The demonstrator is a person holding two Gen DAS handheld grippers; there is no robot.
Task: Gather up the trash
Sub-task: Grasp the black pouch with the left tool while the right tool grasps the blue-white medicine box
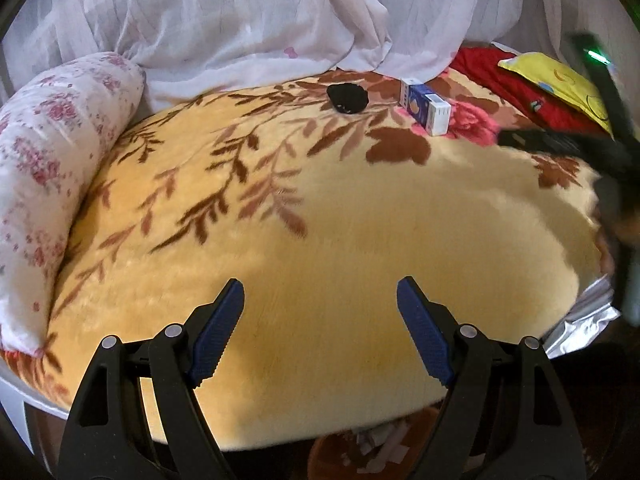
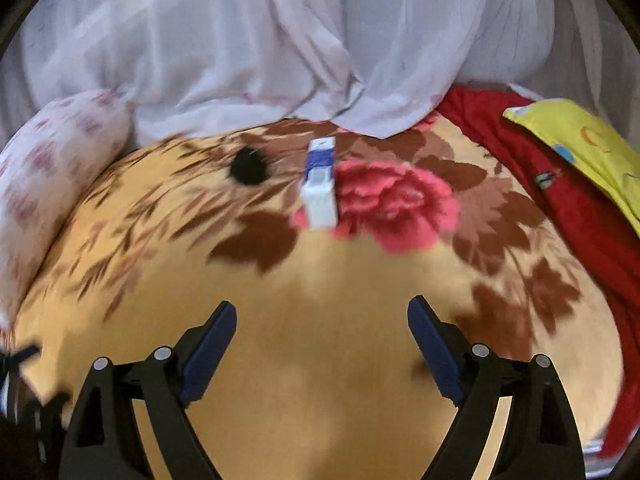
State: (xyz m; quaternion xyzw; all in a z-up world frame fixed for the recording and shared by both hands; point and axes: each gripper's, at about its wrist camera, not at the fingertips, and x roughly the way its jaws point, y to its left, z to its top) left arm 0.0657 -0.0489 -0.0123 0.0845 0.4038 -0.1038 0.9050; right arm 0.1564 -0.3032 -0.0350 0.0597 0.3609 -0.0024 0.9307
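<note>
Jaws stand wide on the left gripper [image 1: 320,332] in the left wrist view, nothing between the blue ribbed pads [image 1: 218,332], which hang over a bare cream stretch of the plush yellow blanket with brown leaves and pink flowers [image 1: 360,220]. At 12 o'clock from the gripper, well apart, lies a small black crumpled lump [image 1: 347,98]; just beside it toward 1 o'clock sits a blue-and-white cardboard carton [image 1: 425,109], lying flat on the blanket. At 9 o'clock runs a white bolster pillow with pink floral print [image 1: 52,168]. White sheer curtain fabric [image 1: 248,20] drapes down at the far edge. At 2 o'clock a red cloth [image 1: 508,80] lies under a yellow printed cushion [image 1: 560,80], and a blurred dark shape, the right gripper [image 1: 576,144], crosses the edge. Crinkled silver foil packaging [image 1: 584,320] shows at 3 o'clock.

In the right wrist view, blurred by motion, the right gripper's jaws are also spread wide and empty above the blanket. The carton [image 2: 320,184] lies at 12 o'clock, touching a pink flower, the black lump [image 2: 249,167] near it toward 11 o'clock. The bolster [image 2: 48,168] sits at 10 o'clock, the red cloth [image 2: 560,184] and yellow cushion [image 2: 588,144] at 2 o'clock.
</note>
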